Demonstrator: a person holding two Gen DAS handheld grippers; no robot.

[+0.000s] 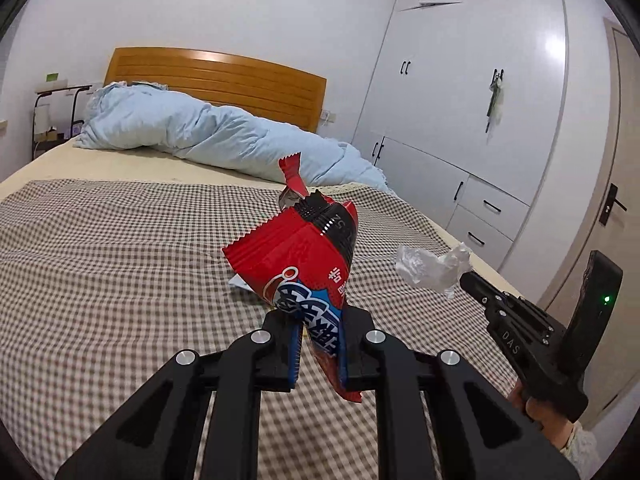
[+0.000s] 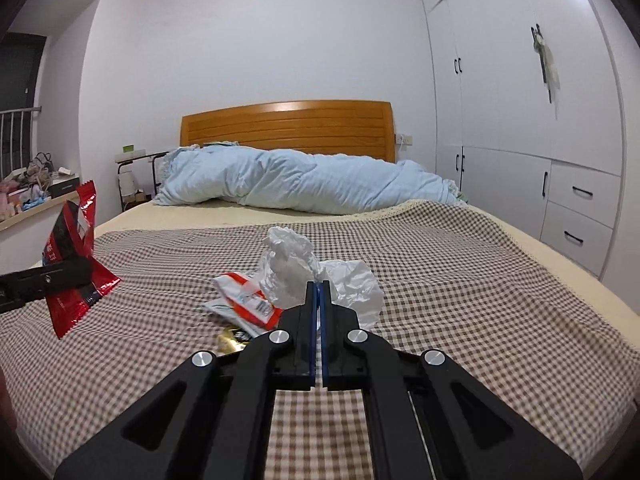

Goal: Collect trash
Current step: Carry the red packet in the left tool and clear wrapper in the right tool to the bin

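The left gripper point(image 1: 318, 320) clamps a red snack wrapper point(image 1: 304, 256) clear above the checked bedspread point(image 1: 120, 248). At right, the right gripper point(image 2: 319, 286) pinches crumpled white tissue point(image 2: 296, 268), lifted for carrying. More wrappers point(image 2: 248, 304) lie near centre.

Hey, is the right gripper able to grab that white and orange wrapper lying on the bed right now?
Probably not yet. The right gripper has its jaws shut on crumpled white tissue, so they aren't free. The white and orange wrapper lies uncovered on the checked bedspread just left of it, otherwise unobstructed.
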